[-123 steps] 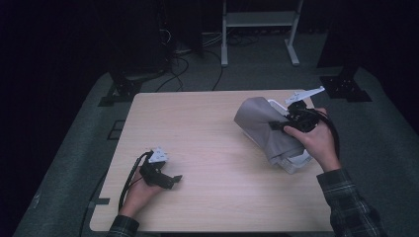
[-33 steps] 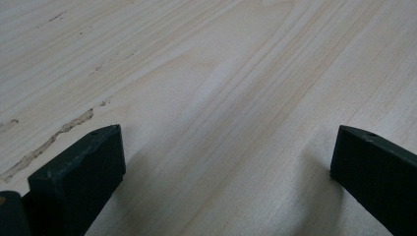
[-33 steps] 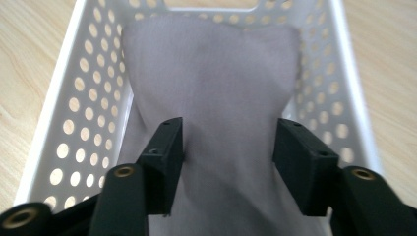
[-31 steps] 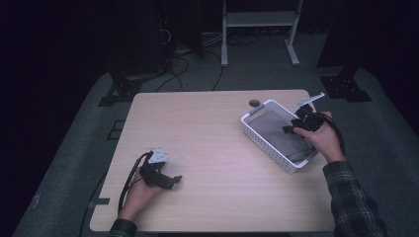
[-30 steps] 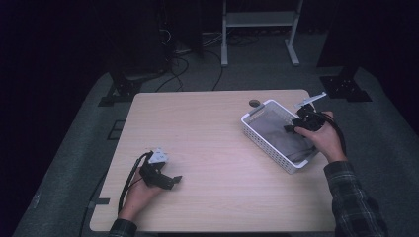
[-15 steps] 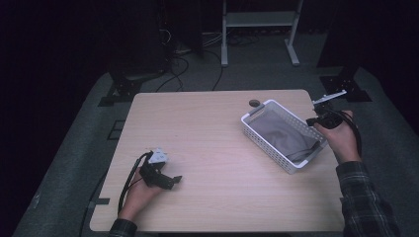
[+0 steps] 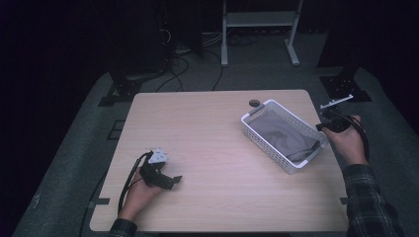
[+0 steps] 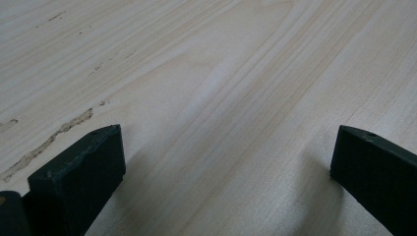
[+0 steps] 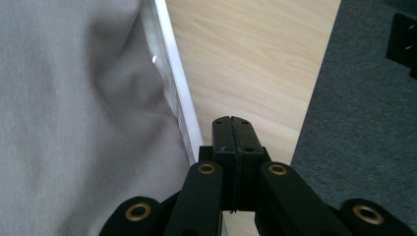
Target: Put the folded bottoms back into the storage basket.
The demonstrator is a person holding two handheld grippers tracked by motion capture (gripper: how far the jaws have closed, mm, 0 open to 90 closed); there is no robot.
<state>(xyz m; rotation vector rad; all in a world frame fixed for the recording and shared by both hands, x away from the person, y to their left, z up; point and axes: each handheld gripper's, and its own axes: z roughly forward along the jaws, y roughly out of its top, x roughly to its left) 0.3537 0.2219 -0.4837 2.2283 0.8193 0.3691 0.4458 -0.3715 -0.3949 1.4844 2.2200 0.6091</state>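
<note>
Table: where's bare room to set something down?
Bare wood runs from the left gripper across to the white basket, plus the far left corner. The right end is crowded: basket holding grey cloth, right gripper beside it.

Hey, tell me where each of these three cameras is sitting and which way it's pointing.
High view: above the person's side, looking forward and down on the table; forearms, both hands, left gripper and right gripper show.
Left gripper view: rides the left gripper, facing bare tabletop between its spread fingers.
Right gripper view: rides the right gripper, fingers closed, looking down past the white basket rim at grey cloth.
Shared: high and right gripper views both show basket and cloth.
</note>
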